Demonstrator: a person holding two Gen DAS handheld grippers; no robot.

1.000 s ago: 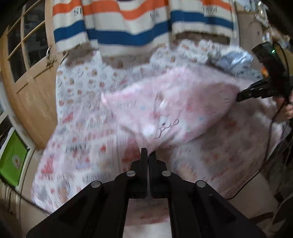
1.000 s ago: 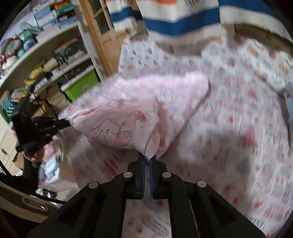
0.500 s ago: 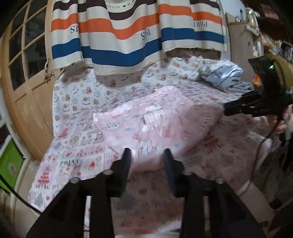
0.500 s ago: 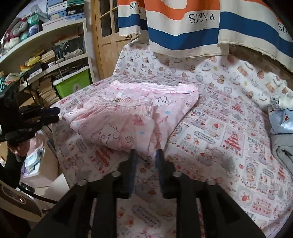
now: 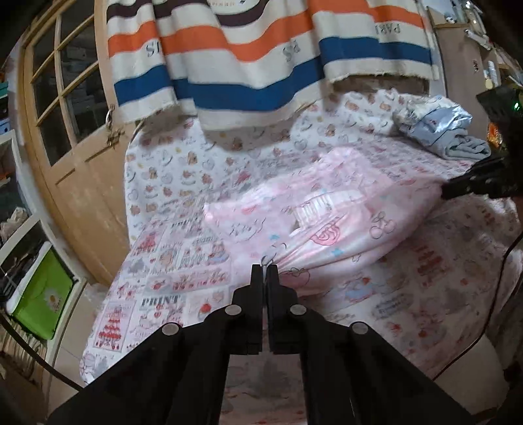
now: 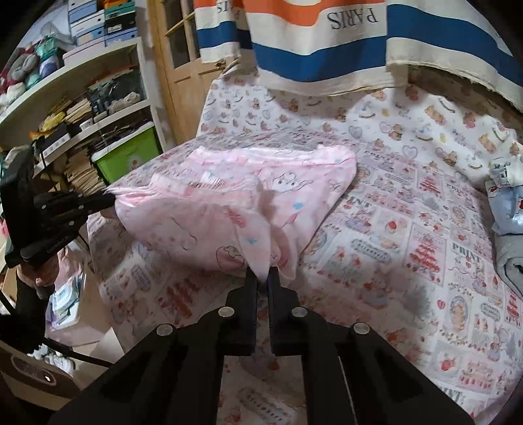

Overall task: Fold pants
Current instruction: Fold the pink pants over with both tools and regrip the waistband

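I am pinching the near edge of the pink pants (image 5: pixel 327 222) with both tongs: my left gripper (image 5: pixel 264 271) and right gripper (image 6: pixel 263 276) have just been closing and are clamping fabric. The pants are lying partly folded on the patterned bedsheet (image 6: pixel 408 235).

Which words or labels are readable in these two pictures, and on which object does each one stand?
"PARIS": upside down, on a cream band of the striped cloth hanging behind the bed.
"PRINT": in a patchwork square of the bed sheet; again in the right wrist view.
Light lettering on the side of the left hand-held gripper: too small to read.
Boxes on the shelf: no readable label.
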